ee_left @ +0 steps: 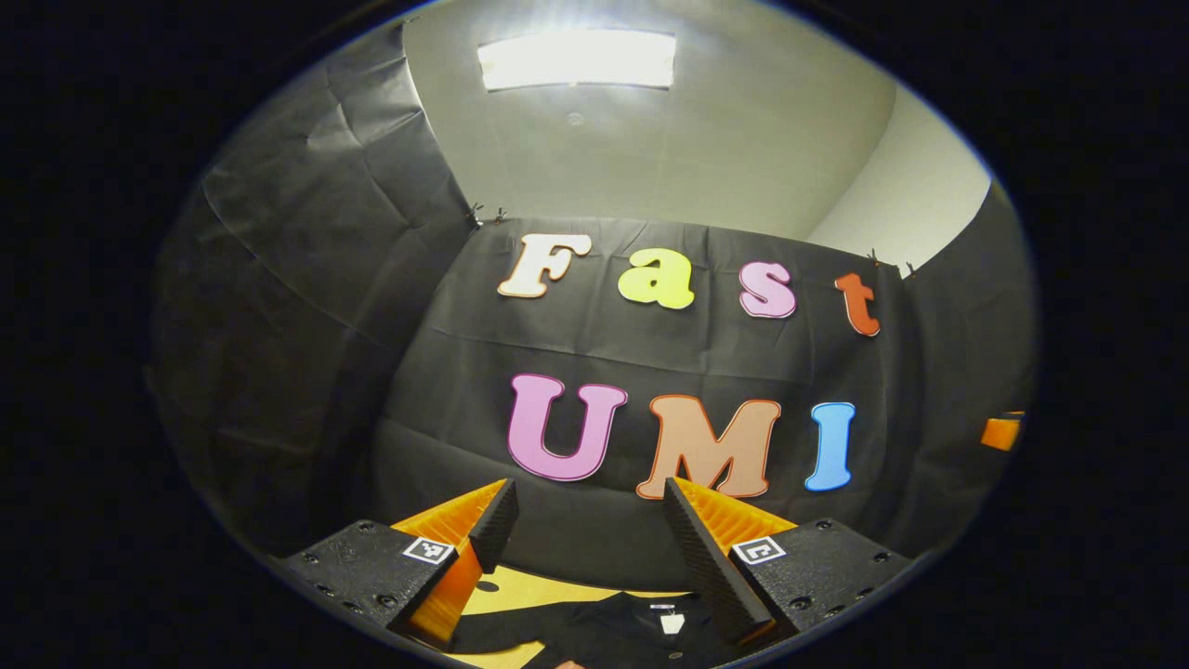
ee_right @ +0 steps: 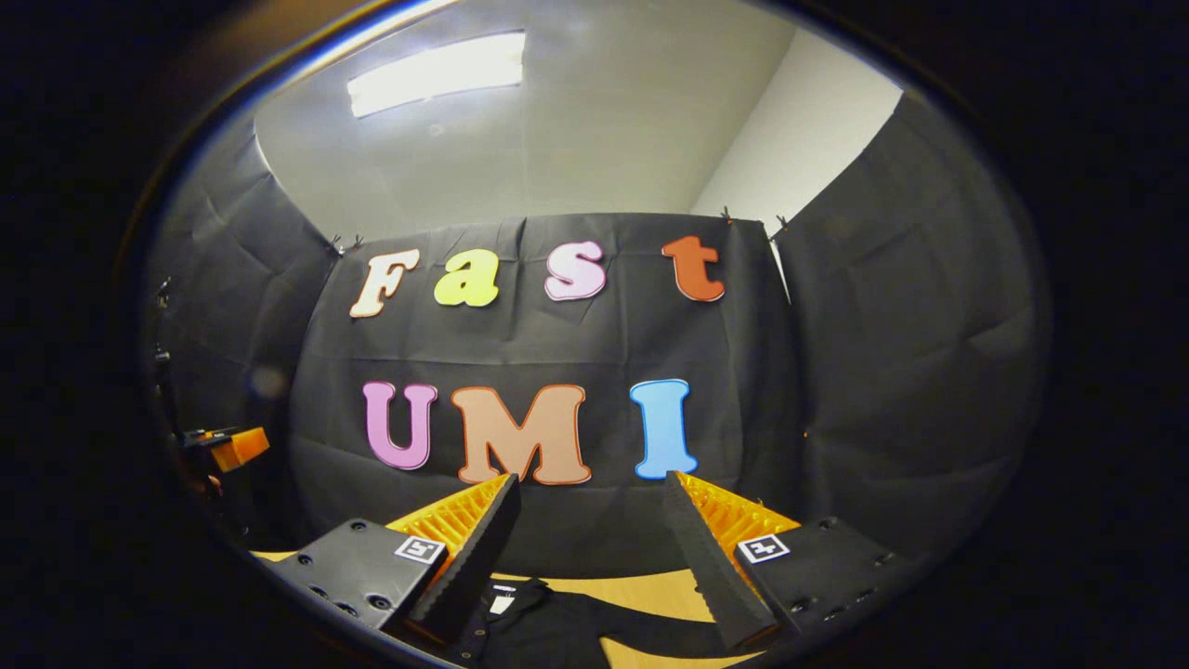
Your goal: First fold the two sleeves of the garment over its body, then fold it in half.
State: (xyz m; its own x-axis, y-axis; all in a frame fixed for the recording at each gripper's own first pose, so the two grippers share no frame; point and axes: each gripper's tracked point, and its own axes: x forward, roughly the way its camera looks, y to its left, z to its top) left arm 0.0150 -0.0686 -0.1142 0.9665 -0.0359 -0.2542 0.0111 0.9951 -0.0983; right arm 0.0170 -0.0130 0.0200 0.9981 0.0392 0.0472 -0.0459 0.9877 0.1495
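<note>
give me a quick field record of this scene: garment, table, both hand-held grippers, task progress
garment: black garment, lying on the table, collar with a white tag facing up
table: yellow-tan table, bare strip past the garment
left hand-held gripper: open, raised above the garment, holding nothing
right hand-held gripper: open, raised above the garment, holding nothing
contact: neither touches the cloth
task progress: cannot tell whether the sleeves are folded; too little of the garment is visible
</note>
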